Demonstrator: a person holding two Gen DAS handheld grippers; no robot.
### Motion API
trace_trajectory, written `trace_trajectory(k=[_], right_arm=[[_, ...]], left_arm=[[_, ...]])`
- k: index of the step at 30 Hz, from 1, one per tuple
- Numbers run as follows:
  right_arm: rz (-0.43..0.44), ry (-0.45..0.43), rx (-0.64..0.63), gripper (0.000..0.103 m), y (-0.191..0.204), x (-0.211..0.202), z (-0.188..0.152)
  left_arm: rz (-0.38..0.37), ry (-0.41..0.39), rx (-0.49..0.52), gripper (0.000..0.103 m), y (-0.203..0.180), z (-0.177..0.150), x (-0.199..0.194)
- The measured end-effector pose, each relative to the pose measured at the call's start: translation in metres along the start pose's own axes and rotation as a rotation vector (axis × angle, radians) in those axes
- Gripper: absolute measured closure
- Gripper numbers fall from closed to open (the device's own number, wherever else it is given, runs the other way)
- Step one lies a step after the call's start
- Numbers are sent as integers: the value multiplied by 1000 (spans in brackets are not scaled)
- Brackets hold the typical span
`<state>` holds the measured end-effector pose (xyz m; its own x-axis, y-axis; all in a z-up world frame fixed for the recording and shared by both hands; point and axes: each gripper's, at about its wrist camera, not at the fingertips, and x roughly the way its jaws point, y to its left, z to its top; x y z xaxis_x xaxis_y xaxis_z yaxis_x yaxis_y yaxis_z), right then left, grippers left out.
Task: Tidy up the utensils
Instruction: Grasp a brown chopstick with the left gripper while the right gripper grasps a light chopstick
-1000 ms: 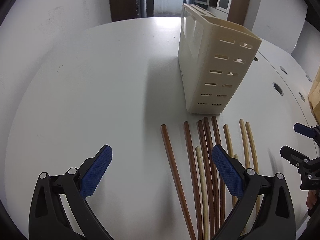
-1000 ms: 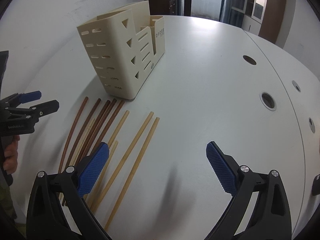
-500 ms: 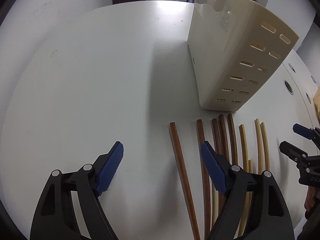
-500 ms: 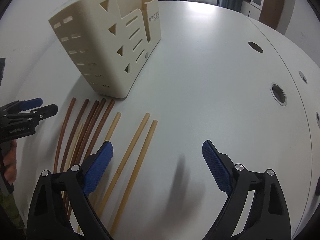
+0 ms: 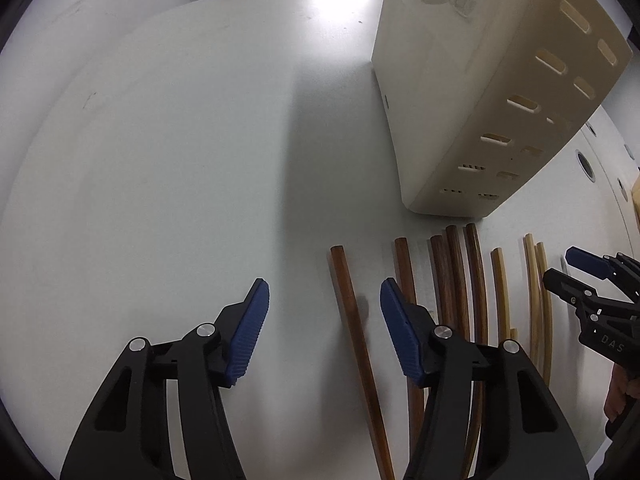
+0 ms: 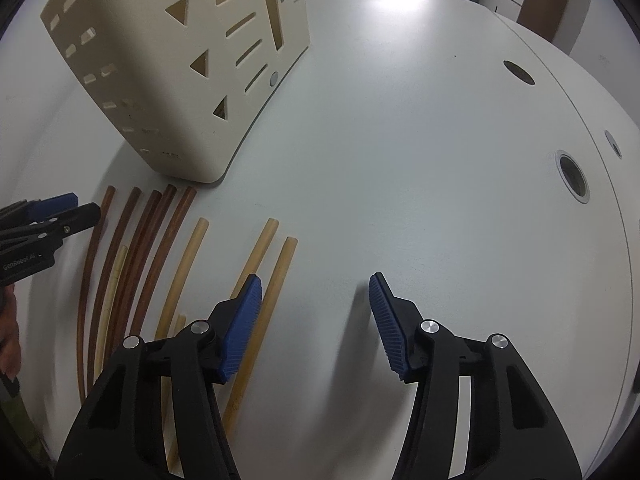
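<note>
Several dark brown and pale chopsticks lie side by side on the white table (image 5: 160, 160), just in front of a cream slotted utensil holder (image 5: 460, 120) (image 6: 168, 80). My left gripper (image 5: 324, 284) hovers low over the leftmost dark brown chopstick (image 5: 348, 300), which lies between its closing jaws; the pads do not touch it. My right gripper (image 6: 314, 278) is also closing, and the rightmost pale chopstick (image 6: 280, 272) lies just inside its left pad, untouched. Each gripper also shows in the other's view: right gripper (image 5: 560, 266), left gripper (image 6: 85, 205).
Round cable holes (image 6: 574, 176) (image 6: 518, 72) sit along a seam on the right of the table. A person's hand (image 6: 8, 336) shows at the left edge. A doorway and cabinets stand beyond the table's far edge.
Both grippers have come down and forward toward the chopsticks, and their jaws have narrowed. The holder looms larger in both views.
</note>
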<state>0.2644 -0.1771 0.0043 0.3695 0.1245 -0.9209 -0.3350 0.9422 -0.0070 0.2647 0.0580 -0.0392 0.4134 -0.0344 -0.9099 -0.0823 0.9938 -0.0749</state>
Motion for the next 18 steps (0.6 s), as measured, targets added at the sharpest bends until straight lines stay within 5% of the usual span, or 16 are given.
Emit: trace_trajectory(k=[9,13,18], right_arm=[[-26,-10,-25,68,4,-1,-3],[-15,-12,-32,85,5,-3,-5],[7,-24,-17,95,15,-5,-13]], left_arm=[[19,29,43,63,-19,-1,-1],[44,14,61,69,-25,0,-4],[56,11,73,93,-31,3,-9]])
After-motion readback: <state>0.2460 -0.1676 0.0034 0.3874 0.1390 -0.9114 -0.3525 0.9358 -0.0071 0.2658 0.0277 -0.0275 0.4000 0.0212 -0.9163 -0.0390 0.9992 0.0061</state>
